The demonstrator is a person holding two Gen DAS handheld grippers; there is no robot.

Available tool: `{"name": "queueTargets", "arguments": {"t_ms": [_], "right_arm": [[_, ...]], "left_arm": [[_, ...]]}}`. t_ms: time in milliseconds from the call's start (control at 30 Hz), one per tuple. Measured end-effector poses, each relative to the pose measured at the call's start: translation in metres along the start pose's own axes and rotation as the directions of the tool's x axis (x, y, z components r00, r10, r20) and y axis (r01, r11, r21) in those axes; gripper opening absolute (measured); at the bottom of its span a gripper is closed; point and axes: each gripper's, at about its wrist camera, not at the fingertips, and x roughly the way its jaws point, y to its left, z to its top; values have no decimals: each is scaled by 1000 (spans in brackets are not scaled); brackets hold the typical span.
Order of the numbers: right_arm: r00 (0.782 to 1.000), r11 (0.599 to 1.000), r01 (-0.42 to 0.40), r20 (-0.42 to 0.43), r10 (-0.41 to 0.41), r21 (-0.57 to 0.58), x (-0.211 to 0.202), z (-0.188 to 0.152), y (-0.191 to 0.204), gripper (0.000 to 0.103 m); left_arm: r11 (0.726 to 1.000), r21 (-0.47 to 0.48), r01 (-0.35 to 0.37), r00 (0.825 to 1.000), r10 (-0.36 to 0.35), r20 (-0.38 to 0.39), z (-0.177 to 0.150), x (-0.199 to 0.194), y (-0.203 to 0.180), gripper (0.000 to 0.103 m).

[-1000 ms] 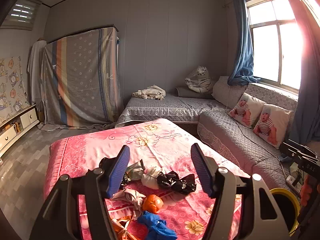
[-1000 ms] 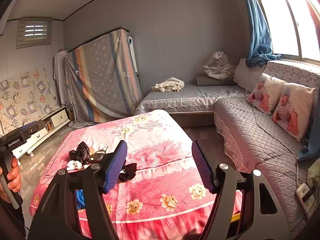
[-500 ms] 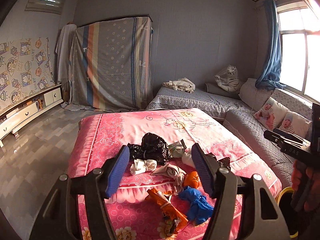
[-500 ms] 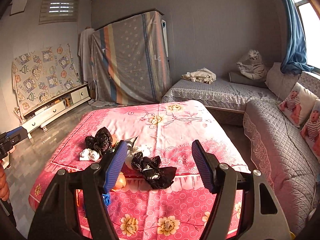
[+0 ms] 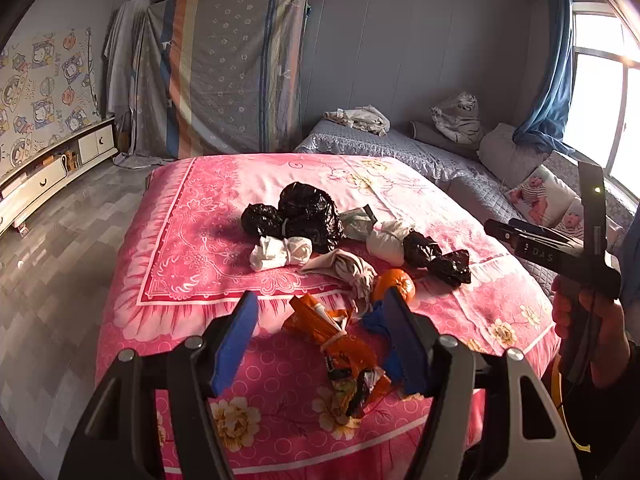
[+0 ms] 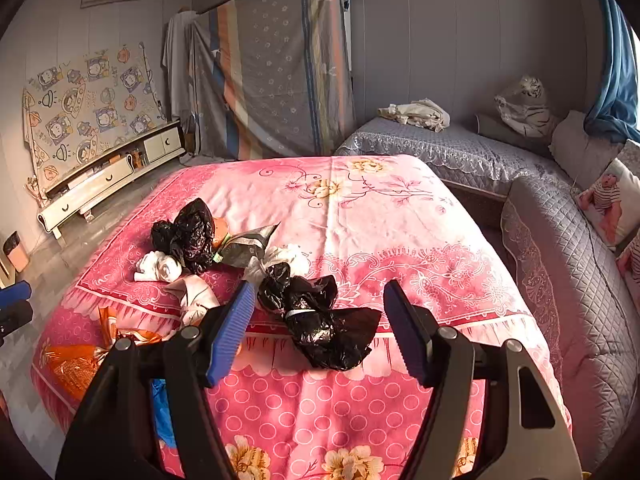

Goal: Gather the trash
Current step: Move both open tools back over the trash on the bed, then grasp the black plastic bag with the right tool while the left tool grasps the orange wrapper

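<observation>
Trash lies in a loose pile on the pink bedspread (image 5: 192,248). In the left wrist view I see black bags (image 5: 304,216), white wads (image 5: 280,252), an orange fruit (image 5: 394,282), an orange wrapper (image 5: 340,344) and a blue scrap (image 5: 376,320). My left gripper (image 5: 320,336) is open and empty, hovering over the orange wrapper. In the right wrist view a tied black bag (image 6: 320,320) lies between the fingers of my right gripper (image 6: 320,328), which is open and empty above it. The right gripper also shows at the right of the left wrist view (image 5: 560,252).
A grey quilted sofa (image 6: 560,264) runs along the right of the bed, with baby-print pillows (image 5: 548,200). A yellow-rimmed bin (image 5: 560,392) is partly hidden at the bed's right corner. A low white cabinet (image 6: 108,180) stands by the left wall. Bare floor (image 5: 52,264) lies left of the bed.
Both grippers have swung left and tilted down toward the trash pile, which now looks closer. Both stay open and empty.
</observation>
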Motion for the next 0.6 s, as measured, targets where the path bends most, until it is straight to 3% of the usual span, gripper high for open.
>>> {"name": "queueTargets", "arguments": {"t_ms": [600], "right_arm": [[982,996,-20,-189,4,-83,98,-27,11,63]], "left_arm": [[1000,-21,15,983,-19,-184,-25,65,-3,62]]}}
